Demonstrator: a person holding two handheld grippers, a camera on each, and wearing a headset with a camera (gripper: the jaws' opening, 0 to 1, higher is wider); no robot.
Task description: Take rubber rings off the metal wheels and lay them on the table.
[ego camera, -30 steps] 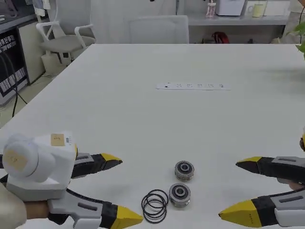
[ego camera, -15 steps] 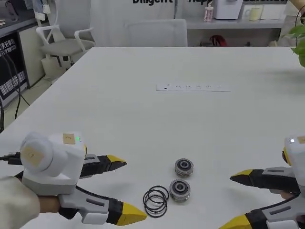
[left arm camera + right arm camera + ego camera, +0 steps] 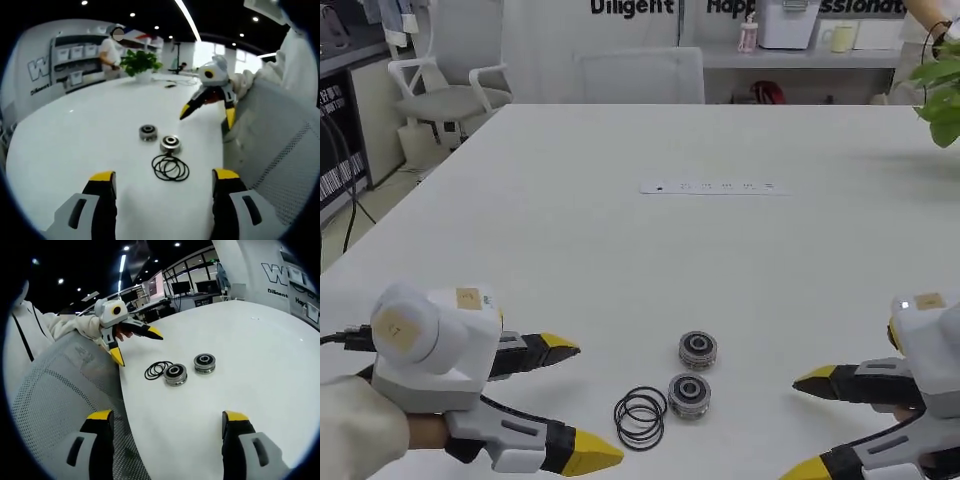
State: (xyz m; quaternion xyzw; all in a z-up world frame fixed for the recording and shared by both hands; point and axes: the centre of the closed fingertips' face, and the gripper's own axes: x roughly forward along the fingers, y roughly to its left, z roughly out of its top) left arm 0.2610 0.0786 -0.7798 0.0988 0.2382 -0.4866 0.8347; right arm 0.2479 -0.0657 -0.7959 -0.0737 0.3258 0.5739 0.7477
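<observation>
Table (image 3: 620, 200): rings (image 3: 640, 417), wheels (image 3: 697, 349) as before

The left hand-held gripper (image 3: 585, 402) is held level, its jaws spread wide. The right hand-held gripper (image 3: 800, 425) is held likewise, jaws wide apart, and the two are pointed toward each other.

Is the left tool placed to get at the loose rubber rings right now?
Likely yes: the left tool is open and faces the rubber rings, with bare table between them.
</observation>
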